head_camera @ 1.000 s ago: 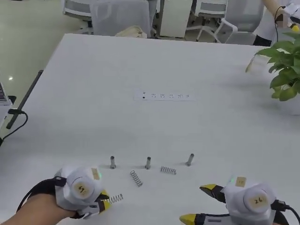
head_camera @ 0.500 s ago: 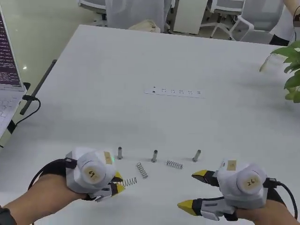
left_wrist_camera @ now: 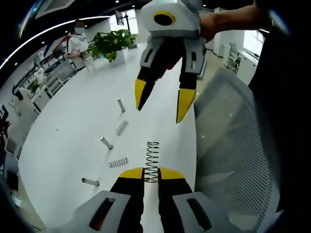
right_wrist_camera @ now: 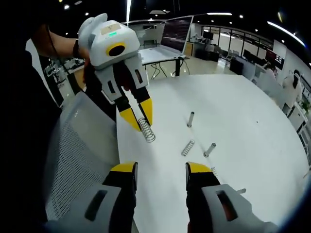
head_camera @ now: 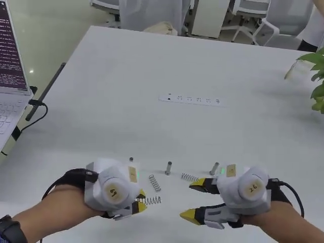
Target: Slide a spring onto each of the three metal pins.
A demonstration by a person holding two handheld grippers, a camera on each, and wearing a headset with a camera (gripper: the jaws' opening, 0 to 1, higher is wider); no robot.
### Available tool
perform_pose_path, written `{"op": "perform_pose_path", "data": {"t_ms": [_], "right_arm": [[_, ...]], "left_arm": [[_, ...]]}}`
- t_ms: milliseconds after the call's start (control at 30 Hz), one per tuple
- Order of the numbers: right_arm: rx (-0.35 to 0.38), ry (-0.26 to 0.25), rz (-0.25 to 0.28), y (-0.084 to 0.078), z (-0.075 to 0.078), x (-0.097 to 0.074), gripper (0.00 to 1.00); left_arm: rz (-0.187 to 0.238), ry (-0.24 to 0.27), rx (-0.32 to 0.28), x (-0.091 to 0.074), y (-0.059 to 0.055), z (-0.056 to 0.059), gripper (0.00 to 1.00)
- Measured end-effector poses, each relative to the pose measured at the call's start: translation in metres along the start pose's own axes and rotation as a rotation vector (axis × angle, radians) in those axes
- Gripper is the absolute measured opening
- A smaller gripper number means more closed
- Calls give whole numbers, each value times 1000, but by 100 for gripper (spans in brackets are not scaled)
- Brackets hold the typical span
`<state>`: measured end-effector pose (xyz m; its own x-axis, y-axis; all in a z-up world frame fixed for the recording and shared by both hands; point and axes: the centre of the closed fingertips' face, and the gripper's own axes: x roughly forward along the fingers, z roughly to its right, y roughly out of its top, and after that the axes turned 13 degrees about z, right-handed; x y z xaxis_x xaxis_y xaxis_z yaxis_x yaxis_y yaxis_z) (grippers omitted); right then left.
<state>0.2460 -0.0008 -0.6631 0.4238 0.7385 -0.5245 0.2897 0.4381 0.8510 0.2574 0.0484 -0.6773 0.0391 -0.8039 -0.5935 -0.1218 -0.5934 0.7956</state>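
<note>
Step one: left gripper (left_wrist_camera: 151, 171) clamps one end of a spring (left_wrist_camera: 152, 158), on the person's side of the middle pin (head_camera: 168, 167). Right gripper (right_wrist_camera: 161, 167) spread, empty. Next, probably: align the spring's free end with a pin.

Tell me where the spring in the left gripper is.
The small metal coil spring is pinched in the left gripper, low and left of centre in the head view, just below a loose spring.
</note>
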Motion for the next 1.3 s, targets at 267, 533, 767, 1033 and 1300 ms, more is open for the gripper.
{"op": "perform_pose_path", "data": {"t_ms": [267,533,767,1033,1300], "right_arm": [[-11,54,23,8,-14,10,30],[-16,86,32,10,-22,14,20],[-17,122,34,8,-30,12,8],[-43,119,-11,-6,-30,10,16],[37,97,83,7,-27,8,10]], "left_arm": [[0,-31,48,6,12,8,2],[2,-66,88,10,22,18,2],[-2,-88,116,13,21,23,2],[14,-97,109,14,23,24,2],[24,-97,106,13,25,23,2]]}}
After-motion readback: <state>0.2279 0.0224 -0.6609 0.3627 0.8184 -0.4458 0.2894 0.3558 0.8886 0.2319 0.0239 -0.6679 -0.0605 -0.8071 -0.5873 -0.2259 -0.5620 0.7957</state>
